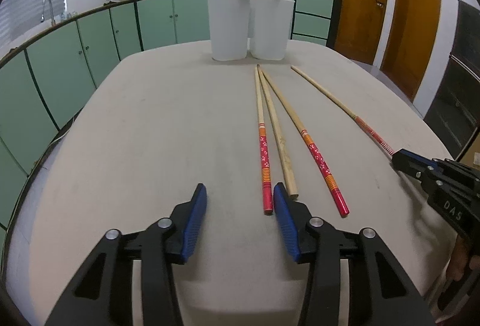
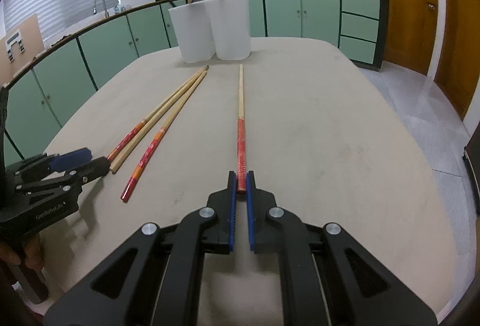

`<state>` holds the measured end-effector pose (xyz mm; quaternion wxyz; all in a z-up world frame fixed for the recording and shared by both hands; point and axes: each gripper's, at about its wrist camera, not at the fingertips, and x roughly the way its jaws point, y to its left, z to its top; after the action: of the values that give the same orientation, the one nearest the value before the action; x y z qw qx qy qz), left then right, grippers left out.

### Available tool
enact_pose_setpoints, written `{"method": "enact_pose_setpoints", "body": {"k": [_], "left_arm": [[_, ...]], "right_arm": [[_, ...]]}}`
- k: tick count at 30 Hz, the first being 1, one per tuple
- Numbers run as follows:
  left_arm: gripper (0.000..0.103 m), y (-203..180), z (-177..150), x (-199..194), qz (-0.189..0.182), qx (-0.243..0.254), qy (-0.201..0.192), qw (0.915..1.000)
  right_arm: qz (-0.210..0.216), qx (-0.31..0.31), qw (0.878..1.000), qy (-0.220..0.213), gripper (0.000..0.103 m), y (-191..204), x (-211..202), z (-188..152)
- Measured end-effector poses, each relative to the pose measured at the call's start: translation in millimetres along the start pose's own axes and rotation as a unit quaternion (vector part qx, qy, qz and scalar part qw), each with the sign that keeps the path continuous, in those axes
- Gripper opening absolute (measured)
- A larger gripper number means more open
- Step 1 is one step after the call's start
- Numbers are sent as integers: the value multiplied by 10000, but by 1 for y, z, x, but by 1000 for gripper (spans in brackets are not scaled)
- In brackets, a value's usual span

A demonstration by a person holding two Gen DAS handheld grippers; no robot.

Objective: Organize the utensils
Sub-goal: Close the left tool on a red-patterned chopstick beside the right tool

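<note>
**Right claw closed on one chopstick; three loose on table**

Nearest, right wrist view: right gripper (image 2: 241, 180) has its blue pads pressed against the red end of a single chopstick (image 2: 241, 128). The stick lies flat on the beige table (image 2: 330, 131), pale tip pointing away toward the cups.

Left gripper (image 1: 240, 198) sits low over the table with its jaws spread wide, nothing between them. Its right pad is just beside the near ends of the loose sticks; contact cannot be confirmed from this angle.

Loose group, left wrist view: a red-patterned chopstick (image 1: 264, 155), a plain wooden chopstick (image 1: 277, 131) and a second red-patterned chopstick (image 1: 315, 155). They fan out at the near ends and converge at the far tips, where they appear to touch. The held stick lies apart, to their right.

Far edge of table: two white cups, left cup (image 1: 229, 25) and right cup (image 1: 271, 25), standing upright side by side. Each holds utensils leaning out of the rim; exact count per cup unclear, since some handles overlap.
</note>
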<state>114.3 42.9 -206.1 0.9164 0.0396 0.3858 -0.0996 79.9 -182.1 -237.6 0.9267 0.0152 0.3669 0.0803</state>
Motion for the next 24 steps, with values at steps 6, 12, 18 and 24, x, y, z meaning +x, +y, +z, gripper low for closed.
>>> {"method": "enact_pose_setpoints", "body": {"k": [6,12,18,24], "left_arm": [[46,-2,-1,0,48,-30,-3,10000],[46,-3,-1,0,69,-38,-13,10000],[31,-8,-2,1,39,-56,-59,10000],[6,-13,-1,2,-55,-62,-103,9999]], "right_arm": [[95,23,10000,-21,9,4,0,-1],[128,45,9999,-72,10,3,-1,-4],[11,-105,9998,-140,10,9,0,-7],[-52,-145,9998,-128,6,12,0,-5]]}}
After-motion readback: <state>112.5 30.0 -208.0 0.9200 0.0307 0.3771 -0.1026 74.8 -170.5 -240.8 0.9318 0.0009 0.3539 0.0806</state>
